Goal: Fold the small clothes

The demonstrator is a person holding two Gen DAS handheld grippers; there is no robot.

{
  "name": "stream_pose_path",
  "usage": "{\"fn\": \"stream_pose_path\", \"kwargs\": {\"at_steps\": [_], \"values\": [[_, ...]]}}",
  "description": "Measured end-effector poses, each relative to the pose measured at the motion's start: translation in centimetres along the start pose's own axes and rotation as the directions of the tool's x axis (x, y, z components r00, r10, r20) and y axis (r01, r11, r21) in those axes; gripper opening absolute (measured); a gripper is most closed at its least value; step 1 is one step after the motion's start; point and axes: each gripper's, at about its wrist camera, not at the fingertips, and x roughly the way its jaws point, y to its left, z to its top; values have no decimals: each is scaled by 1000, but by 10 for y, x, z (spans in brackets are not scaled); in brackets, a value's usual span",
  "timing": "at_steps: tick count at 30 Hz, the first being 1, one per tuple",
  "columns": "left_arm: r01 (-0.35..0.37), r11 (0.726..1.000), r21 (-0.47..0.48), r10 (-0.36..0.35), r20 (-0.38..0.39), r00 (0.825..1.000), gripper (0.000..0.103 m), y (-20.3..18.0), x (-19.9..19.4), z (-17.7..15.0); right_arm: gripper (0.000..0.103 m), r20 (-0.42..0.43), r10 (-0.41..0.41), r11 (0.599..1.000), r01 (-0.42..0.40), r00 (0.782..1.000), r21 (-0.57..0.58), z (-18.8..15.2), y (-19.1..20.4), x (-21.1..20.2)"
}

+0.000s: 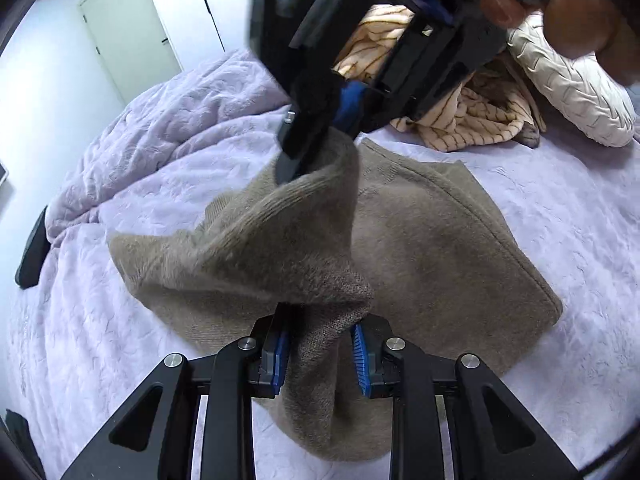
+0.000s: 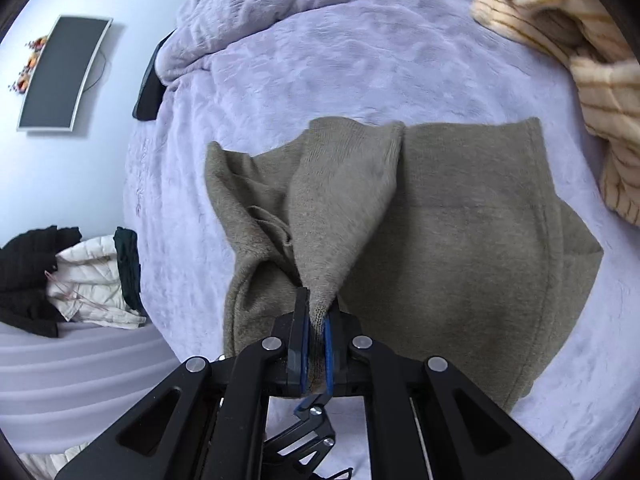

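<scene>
Lilac plush bedding covers the bed under both cameras; on it lies a taupe knit garment, partly flat, partly lifted. Nearest in the left wrist view, at 6 o'clock, the left gripper has its blue-padded jaws narrowly apart and clamped on a bunched fold of the garment, which rises from between them; the gripper points steeply down. Toward 12 o'clock, the right gripper comes in from above, its jaws together and pinching another raised edge of the same cloth; a hand grips its handle at 1 o'clock. In the right wrist view, that gripper's pads press a thin peak of cloth at 6 o'clock. Farther off, a cream striped blanket lies crumpled at 1 o'clock beside a quilted cream pillow; a white door stands at 10 o'clock.
</scene>
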Motion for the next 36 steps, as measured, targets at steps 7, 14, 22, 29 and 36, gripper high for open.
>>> {"fn": "stream_pose_path", "kwargs": {"at_steps": [7,14,22,29,36], "values": [[3,1000,-22,-3,-33,999,28,8,8,-9,12,88,-189,982,188,978,28,3,-22,-4],[15,1000,-25,-15,-23,1000,28,8,9,-17,93,63,-169,908,180,984,-379,43,86,20],[15,999,-43,-16,-27,999,28,13,9,-34,24,-158,-269,874,172,950,-454,77,119,145],[73,997,-15,-73,3,997,28,16,-12,-43,8,-49,-176,910,144,983,-388,55,92,77],[120,988,-99,-121,-5,993,28,39,-25,-42,13,16,-58,993,59,998,-106,15,-31,26]]}}
